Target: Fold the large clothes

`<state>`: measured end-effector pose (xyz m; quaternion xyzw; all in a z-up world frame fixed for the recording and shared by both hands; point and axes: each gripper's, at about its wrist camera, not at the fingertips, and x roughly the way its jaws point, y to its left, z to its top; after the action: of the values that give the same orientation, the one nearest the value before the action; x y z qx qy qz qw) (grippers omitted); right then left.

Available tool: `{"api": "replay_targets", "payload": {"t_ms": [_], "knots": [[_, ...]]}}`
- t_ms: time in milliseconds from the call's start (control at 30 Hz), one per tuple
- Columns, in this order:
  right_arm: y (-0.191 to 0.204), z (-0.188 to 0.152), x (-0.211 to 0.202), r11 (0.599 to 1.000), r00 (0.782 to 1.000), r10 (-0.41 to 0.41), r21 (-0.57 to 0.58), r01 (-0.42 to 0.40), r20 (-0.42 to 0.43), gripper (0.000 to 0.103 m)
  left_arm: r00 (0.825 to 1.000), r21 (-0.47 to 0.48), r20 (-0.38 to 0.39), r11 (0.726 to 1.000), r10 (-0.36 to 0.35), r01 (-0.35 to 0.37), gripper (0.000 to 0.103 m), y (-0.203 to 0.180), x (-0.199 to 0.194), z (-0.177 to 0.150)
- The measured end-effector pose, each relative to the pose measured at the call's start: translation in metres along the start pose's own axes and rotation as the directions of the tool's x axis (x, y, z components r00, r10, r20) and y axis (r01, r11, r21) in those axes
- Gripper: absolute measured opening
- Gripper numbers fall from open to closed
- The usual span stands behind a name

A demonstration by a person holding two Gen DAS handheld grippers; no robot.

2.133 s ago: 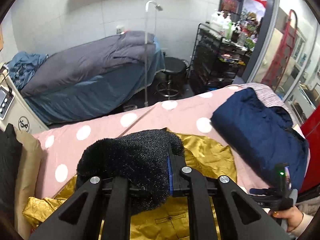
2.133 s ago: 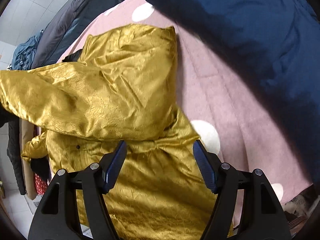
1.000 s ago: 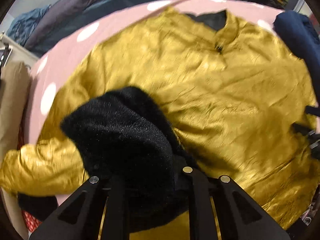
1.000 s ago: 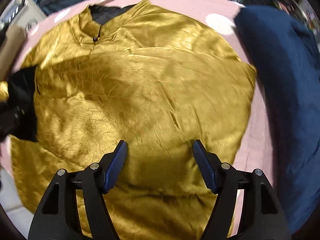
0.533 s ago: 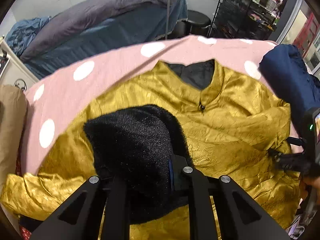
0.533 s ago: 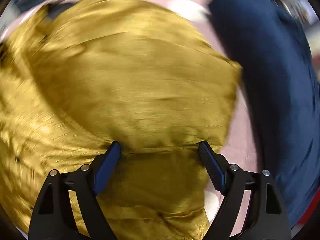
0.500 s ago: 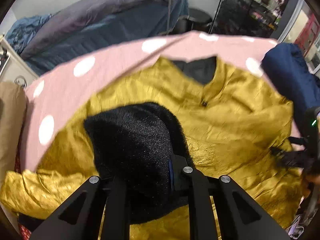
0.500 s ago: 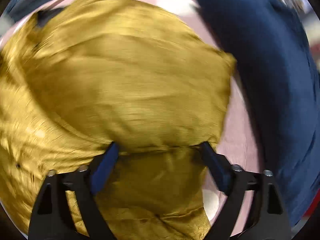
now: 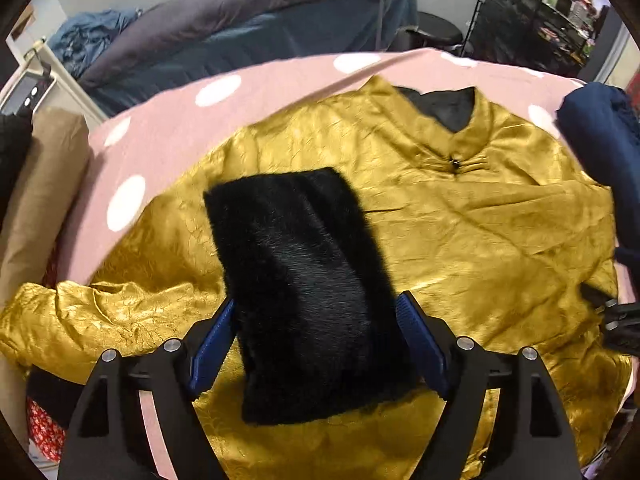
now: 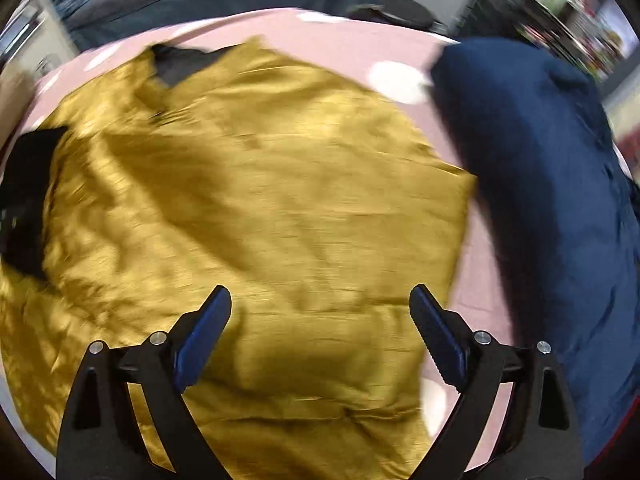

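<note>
On a pink bed cover point(image 9: 172, 128) dotted with white, a gold satin jacket point(image 9: 472, 240) lies spread front up, its fabric crinkled and shiny, its stand collar closed by a small dark button point(image 9: 454, 163) and showing black lining at the neck. A black furry cuff point(image 9: 308, 288) lies folded across the jacket's chest. The left gripper point(image 9: 316, 336) points down over it, jaws opening, the cuff between the blue pads, which sit at its edges without visibly pinching it. The right gripper point(image 10: 320, 336) hangs over the jacket's lower half in a blurred view, jaws wide apart with nothing clamped, only gold cloth below them. A navy garment point(image 10: 552, 184) lies bundled just beside the jacket's edge, on the right of both views.
</note>
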<state>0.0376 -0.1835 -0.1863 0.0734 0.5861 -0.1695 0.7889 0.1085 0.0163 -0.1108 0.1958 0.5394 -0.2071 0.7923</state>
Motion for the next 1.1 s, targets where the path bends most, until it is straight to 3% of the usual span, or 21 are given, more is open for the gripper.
{"api": "replay_targets", "payload": {"t_ms": [200, 333, 600, 900, 1100], "knots": [[0.012, -0.014, 0.039, 0.998, 0.991, 0.051, 0.046, -0.046, -0.127, 0.089, 0.998, 0.017, -0.068, 1.0, 0.003, -0.002, 0.077, -0.01, 0.017, -0.011], [0.016, -0.006, 0.049, 0.999, 0.989, 0.032, 0.04, -0.027, -0.141, 0.096, 0.993, 0.008, -0.118, 1.0, 0.01, -0.009, 0.077, -0.011, 0.037, -0.016], [0.022, 0.013, 0.072, 0.999, 0.988, 0.008, 0.035, -0.003, -0.152, 0.097, 0.992, 0.017, -0.12, 0.999, 0.03, -0.028, 0.087, -0.016, 0.054, -0.015], [0.026, -0.008, 0.063, 0.998, 0.991, 0.003, 0.055, 0.005, -0.137, 0.097, 0.993, 0.008, -0.111, 0.999, 0.032, -0.031, 0.092, -0.012, 0.056, -0.016], [0.02, 0.003, 0.06, 0.998, 0.98, 0.003, 0.059, 0.009, -0.201, 0.097, 0.995, 0.005, -0.099, 0.999, 0.032, -0.032, 0.092, -0.009, 0.047, -0.016]]}}
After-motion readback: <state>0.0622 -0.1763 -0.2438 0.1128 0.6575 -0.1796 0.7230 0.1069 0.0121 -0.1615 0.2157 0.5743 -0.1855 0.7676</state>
